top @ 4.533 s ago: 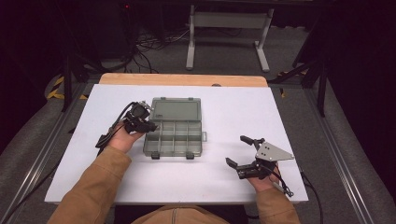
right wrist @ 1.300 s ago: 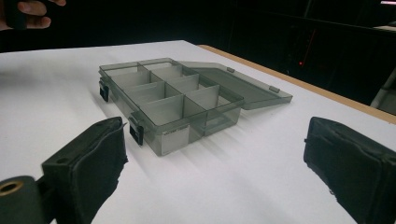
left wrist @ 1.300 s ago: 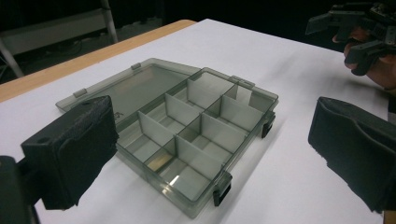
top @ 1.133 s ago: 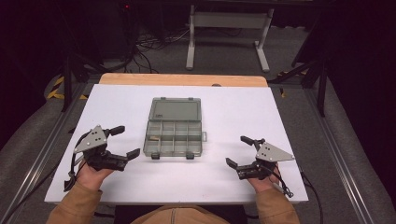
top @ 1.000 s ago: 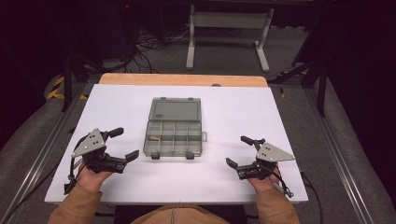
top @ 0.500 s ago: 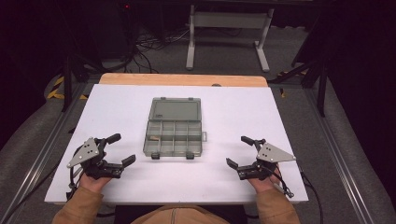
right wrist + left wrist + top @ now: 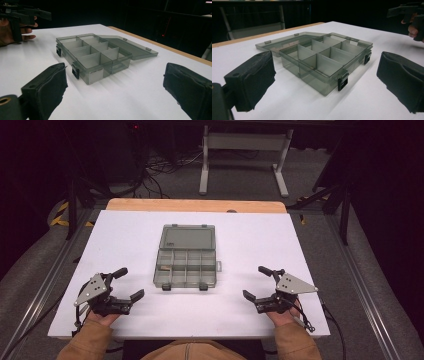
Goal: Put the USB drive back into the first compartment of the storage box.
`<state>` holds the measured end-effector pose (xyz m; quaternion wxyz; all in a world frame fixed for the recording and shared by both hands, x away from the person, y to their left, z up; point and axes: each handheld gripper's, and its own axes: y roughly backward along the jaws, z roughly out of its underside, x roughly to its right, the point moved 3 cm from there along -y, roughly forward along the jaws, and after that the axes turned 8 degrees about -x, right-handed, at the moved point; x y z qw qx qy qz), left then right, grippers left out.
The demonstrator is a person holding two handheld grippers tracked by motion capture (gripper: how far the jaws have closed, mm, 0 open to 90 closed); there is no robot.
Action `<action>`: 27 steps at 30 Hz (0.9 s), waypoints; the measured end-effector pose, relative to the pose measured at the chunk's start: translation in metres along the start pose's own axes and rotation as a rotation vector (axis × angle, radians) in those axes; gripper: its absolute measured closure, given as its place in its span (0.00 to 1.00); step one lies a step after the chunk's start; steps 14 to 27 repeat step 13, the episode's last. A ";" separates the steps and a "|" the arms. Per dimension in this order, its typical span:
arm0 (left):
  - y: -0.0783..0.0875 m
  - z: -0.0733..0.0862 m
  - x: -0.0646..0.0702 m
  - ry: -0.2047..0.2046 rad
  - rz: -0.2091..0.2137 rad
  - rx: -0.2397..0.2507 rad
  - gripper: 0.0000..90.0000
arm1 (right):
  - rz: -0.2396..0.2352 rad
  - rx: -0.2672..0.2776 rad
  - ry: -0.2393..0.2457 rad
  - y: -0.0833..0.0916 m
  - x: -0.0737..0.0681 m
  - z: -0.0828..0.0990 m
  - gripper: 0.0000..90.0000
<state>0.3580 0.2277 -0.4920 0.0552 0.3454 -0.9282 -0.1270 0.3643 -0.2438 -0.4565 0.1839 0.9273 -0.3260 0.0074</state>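
Low in the frame of the high view, the left gripper [image 7: 127, 284] sits at lower left and the right gripper [image 7: 255, 281] at lower right, both released with jaws spread wide and nothing between them. Each rests near the front edge of the table [image 7: 310, 270], well apart from the box [image 7: 186, 255] at the centre of the frame.

The box lies open, its lid folded flat toward the far side, its dividers standing upright, two dark latches on the near wall. A small pale item seems to lie in a left compartment; what it is cannot be told.

The hands look parked, so any next approach is best made level and slow toward the near wall or the lid's far edge, one gripper steadying the light plastic so it does not slide on the smooth top.

The surface is plain white with a wooden strip along the far edge. Beyond it, a dark floor, loose cables at upper left and a pale metal stand at top centre
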 end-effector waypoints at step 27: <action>0.000 0.000 0.001 0.010 -0.010 0.008 0.02 | -0.003 0.007 -0.013 0.000 0.001 0.000 0.06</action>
